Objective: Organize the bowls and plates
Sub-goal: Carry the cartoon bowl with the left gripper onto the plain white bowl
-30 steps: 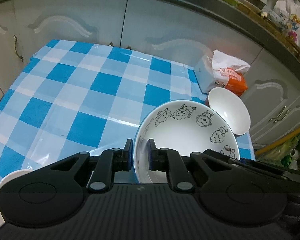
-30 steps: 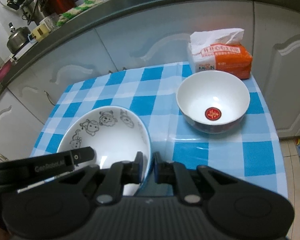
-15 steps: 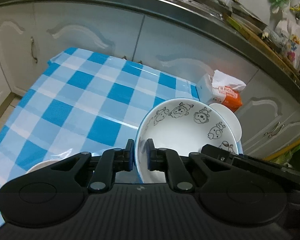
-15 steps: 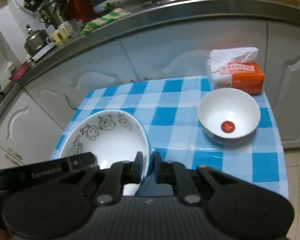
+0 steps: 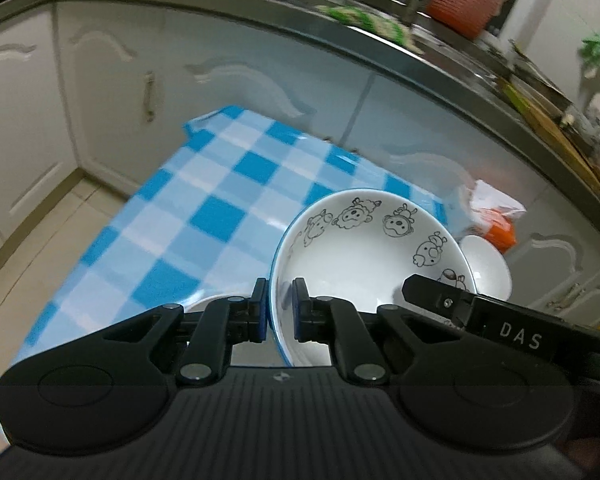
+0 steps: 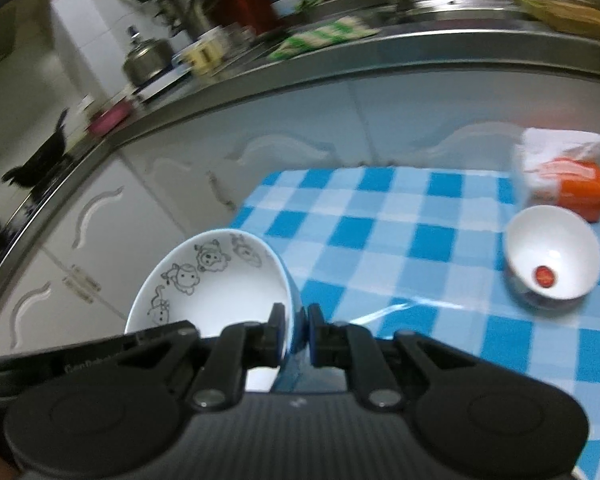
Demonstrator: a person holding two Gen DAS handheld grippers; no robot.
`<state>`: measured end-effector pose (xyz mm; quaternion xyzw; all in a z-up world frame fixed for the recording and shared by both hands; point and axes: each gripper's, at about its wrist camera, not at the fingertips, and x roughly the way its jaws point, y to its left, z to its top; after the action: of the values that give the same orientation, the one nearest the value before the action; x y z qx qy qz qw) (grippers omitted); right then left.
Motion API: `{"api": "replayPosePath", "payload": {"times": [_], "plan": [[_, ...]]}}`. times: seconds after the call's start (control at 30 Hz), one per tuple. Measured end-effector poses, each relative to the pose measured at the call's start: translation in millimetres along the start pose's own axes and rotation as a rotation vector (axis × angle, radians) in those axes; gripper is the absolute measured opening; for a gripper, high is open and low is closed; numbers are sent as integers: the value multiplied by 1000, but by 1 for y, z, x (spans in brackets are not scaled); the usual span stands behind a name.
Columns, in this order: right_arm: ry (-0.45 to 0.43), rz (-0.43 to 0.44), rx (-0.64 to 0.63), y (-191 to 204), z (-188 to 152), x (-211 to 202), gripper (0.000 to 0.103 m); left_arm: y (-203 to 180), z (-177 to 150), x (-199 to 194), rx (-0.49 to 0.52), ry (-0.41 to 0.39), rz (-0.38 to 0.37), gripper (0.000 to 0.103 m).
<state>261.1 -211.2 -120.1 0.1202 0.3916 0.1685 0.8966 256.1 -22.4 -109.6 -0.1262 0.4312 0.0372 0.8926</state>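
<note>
A large white bowl with cartoon animal drawings and a blue outside (image 5: 364, 256) is held in the air above the blue checked table. My left gripper (image 5: 279, 308) is shut on its left rim. My right gripper (image 6: 294, 330) is shut on its right rim; the bowl also shows in the right wrist view (image 6: 216, 280). A small white bowl with a red mark inside (image 6: 552, 258) sits on the table at the right, also seen in the left wrist view (image 5: 486, 266). Part of another white dish (image 5: 210, 304) shows just beyond my left fingers.
An orange and white tissue pack (image 6: 562, 176) stands at the table's far right corner. White cabinet doors (image 5: 112, 80) and a dark countertop (image 6: 340, 64) with kitchenware run behind the table (image 5: 204, 216). Tiled floor (image 5: 24, 264) lies to the left.
Both grippers have lifted the cartoon bowl higher and pulled back; the table and small bowl look farther away, and the countertop has come into view.
</note>
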Motion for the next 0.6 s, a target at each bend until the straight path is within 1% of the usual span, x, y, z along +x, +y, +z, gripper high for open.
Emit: {"api": "replayPosePath", "payload": {"times": [0.17,0.3,0.43,0.6], "plan": [[66,39,-40,21,-12,19,9,19,-11,5,-46,30,48,8],[123,43,-56,27,-23,35,9,30,-19,19,-73,72,68,9],[177,39,-49,28,-33,50,9,40,-23,30,-83,99,76,9],[206,27,-49,28,-42,59,9,43,-23,39,-80,114,78,9]]}}
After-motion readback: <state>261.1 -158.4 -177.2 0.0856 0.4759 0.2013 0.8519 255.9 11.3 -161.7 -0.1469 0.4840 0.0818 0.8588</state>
